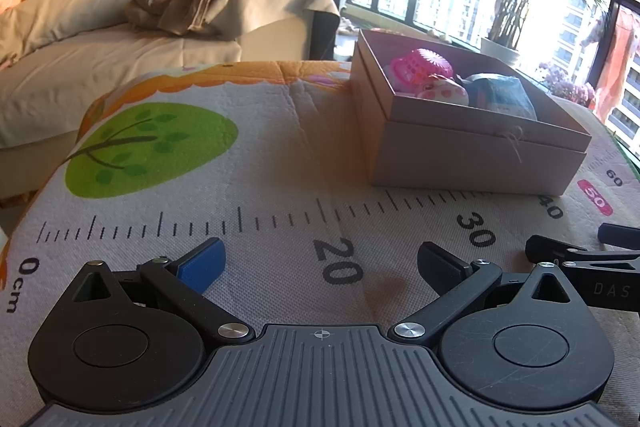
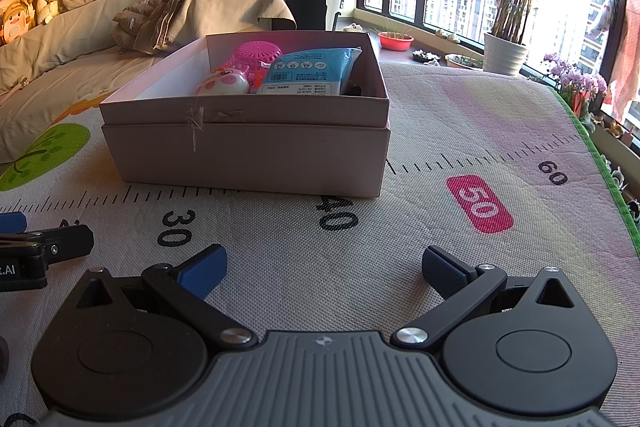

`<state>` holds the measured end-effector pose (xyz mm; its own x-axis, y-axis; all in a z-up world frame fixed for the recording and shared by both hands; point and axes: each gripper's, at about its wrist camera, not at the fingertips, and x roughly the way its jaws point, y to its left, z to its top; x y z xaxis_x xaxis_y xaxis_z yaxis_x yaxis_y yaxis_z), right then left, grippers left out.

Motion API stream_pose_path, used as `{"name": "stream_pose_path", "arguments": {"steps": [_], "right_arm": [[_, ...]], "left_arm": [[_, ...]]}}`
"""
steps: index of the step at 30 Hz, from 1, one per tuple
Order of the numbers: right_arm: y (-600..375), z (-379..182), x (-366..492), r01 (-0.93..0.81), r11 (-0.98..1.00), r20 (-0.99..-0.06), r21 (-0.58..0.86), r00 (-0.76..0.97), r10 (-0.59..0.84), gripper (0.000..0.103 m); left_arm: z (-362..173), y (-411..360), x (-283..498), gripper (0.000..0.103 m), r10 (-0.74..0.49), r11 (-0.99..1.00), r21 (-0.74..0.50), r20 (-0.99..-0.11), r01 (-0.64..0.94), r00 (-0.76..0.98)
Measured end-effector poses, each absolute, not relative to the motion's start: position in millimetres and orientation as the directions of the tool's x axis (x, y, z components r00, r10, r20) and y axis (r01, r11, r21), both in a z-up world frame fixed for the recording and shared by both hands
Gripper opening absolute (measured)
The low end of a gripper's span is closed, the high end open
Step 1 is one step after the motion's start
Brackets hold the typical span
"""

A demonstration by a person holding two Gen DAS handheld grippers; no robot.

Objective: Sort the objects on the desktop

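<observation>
The left gripper (image 1: pixel 320 265) and right gripper (image 2: pixel 325 271) are held spread wide and empty over the printed mat (image 2: pixel 304 259); ahead of both, a cardboard box (image 2: pixel 248 155) is seen holding a pink basket (image 2: pixel 256 53), a pig toy (image 2: pixel 224 83) and a blue packet (image 2: pixel 308 71).

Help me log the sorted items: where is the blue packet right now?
The blue packet lies inside the cardboard box, on its right side in the right wrist view, beside the pink basket and piggy toy.
</observation>
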<state>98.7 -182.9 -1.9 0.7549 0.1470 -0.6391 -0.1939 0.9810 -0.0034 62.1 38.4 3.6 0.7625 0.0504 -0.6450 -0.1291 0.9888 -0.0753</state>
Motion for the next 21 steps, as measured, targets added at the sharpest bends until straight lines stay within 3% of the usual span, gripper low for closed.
{"name": "stream_pose_path", "arguments": {"steps": [21], "right_arm": [[-182.6,-1.6,98.4,-0.194,0.981,-0.639,-0.003,0.755,0.147,0.103]], "left_arm": [[1.3,31.0,66.4,0.103,0.092,0.992,-0.002,-0.663,-0.125,0.743]]}}
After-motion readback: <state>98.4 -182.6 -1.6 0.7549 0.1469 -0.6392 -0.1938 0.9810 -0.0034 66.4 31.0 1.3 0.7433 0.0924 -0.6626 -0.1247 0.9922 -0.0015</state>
